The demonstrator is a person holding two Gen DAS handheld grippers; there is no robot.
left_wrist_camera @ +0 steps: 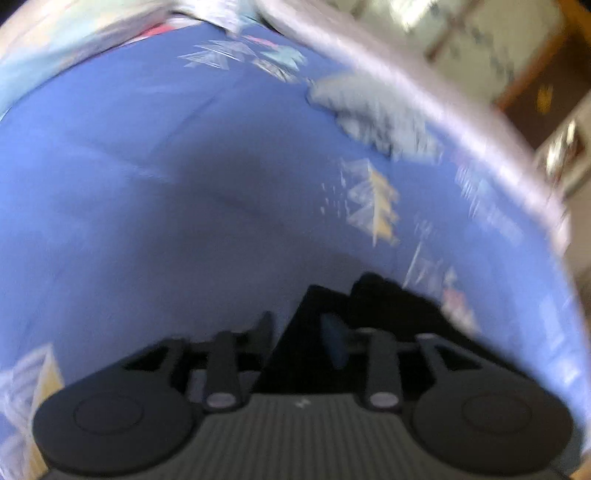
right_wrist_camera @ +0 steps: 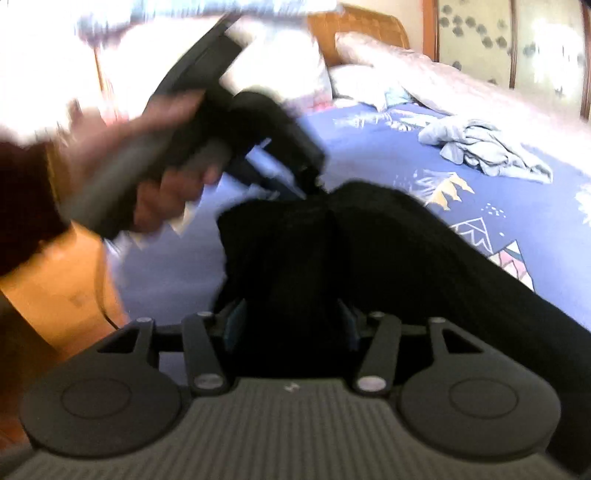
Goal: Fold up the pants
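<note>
The black pants (right_wrist_camera: 332,251) lie bunched on the blue bed (right_wrist_camera: 369,147), directly ahead of the right tongs (right_wrist_camera: 290,325). In the right wrist view the dark cloth fills the gap between the two fingers, which stand partly apart; the fabric is so dark there that I cannot tell whether the pads press on it. One leg runs off toward the lower right of that view.

The left tongs (left_wrist_camera: 301,328) point down at the bed sheet (left_wrist_camera: 147,184). Their fingers are partly apart, and black cloth (left_wrist_camera: 388,302) lies between them and around the right finger; motion blur hides whether it is gripped.

Only the right wrist view shows the left hand (right_wrist_camera: 147,162) wrapped around its tool handle, with the left tongs' tip (right_wrist_camera: 314,181) at the far top edge of the pants. It also shows a crumpled grey garment (right_wrist_camera: 487,147) farther back on the bed, well apart from the pants, a pillow (right_wrist_camera: 388,55) and a wooden headboard (right_wrist_camera: 369,26). In the left wrist view that garment (left_wrist_camera: 373,110) is a blurred patch near the bed's edge.
</note>
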